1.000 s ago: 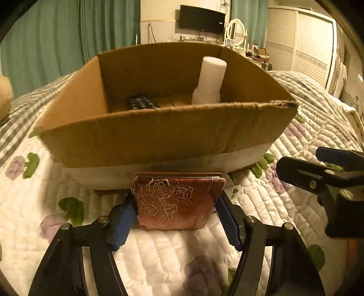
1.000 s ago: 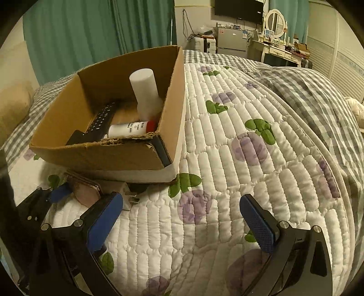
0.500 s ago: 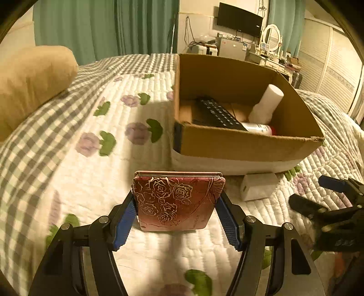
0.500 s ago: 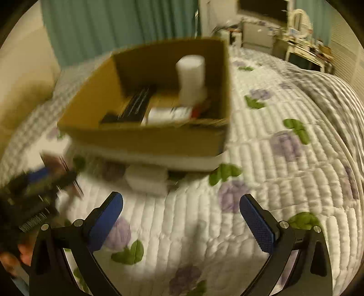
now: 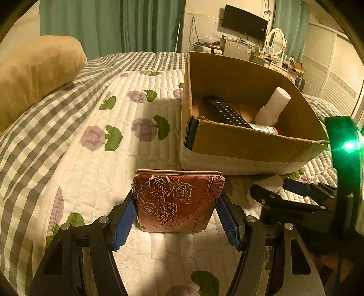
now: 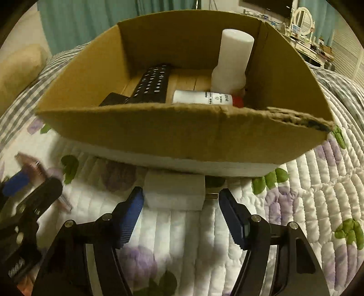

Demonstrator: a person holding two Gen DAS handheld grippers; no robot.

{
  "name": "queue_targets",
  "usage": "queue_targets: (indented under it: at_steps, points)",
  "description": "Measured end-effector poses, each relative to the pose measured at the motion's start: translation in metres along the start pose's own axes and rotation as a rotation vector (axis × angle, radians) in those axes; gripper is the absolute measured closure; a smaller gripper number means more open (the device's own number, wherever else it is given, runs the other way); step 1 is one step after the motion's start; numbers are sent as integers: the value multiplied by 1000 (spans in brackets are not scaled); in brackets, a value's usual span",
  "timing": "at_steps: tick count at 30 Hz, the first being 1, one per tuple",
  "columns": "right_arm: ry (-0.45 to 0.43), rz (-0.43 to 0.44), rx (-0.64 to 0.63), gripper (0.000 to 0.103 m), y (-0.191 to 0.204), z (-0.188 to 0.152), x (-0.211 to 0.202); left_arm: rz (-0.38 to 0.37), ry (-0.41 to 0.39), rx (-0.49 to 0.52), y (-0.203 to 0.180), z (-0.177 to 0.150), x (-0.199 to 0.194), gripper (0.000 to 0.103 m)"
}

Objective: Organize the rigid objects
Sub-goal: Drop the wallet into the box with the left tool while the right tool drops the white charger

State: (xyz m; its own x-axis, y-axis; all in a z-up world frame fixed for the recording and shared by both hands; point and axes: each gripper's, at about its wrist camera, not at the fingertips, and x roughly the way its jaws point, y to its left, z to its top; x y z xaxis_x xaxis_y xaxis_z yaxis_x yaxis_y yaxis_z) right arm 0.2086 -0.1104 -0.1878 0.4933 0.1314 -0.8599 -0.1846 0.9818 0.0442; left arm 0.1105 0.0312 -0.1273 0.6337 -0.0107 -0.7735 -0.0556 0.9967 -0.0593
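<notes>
My left gripper [image 5: 177,216] is shut on a red wallet with gold roses [image 5: 177,200], held above the quilt left of the cardboard box [image 5: 250,145]. My right gripper [image 6: 180,211] is open, its fingers either side of a white charger block [image 6: 175,193] that lies on the quilt against the box's front [image 6: 182,134]. The box holds a black remote [image 6: 152,84], an upright white bottle [image 6: 234,61] and a lying white tube with a red cap [image 6: 204,98]. The right gripper also shows in the left wrist view [image 5: 293,191], and the left gripper in the right wrist view [image 6: 27,184].
The bed has a white quilt with purple flowers [image 5: 102,159] and a grey checked blanket [image 5: 34,127]. A tan pillow [image 5: 34,72] lies at the far left. A dresser and TV [image 5: 245,20] stand behind the bed.
My left gripper has backed away to the left of the box with the wallet. My right gripper has swung in front of the box and narrowed around the white charger.
</notes>
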Motion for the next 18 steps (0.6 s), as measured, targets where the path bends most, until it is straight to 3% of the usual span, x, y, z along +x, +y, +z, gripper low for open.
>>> queue_targets:
  at_steps: [5,8,9,18]
  points:
    - [15,-6,-15,35,8,6,18,2,2,-3,0,0,0,34]
    - [12,-41,-66,42,15,-1,23,-4,0,-8,0,0,0,34]
    - [8,-26,-67,48,14,-3,20,-5,0,-9,0,0,0,34]
    - [-86,40,15,48,-10,-11,-29,-11,-17,14,-2,-1,-7,34]
